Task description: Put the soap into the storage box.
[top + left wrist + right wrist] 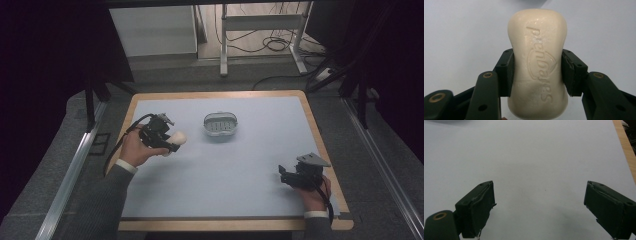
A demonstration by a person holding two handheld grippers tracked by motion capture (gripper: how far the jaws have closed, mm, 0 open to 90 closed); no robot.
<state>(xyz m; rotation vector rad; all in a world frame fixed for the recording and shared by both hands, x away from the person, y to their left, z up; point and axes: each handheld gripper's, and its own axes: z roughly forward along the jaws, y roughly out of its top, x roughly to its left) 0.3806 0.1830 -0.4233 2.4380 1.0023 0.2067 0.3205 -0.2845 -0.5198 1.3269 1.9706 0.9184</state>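
- Setting: a lab or test room arranged for recording, not a home.
- Table (320,140): a wood-edged board covered by a plain pale blue sheet, standing alone and ringed by dark drapes (45,55) on both sides.
- Rails (70,170): bare metal rails run along the left and right of the table over grey padding.
- Floor behind: loose black cables (270,45) lie on it, beside the white metal legs of a desk frame (223,45).
- Back left: a white cabinet (155,30) stands against the wall.
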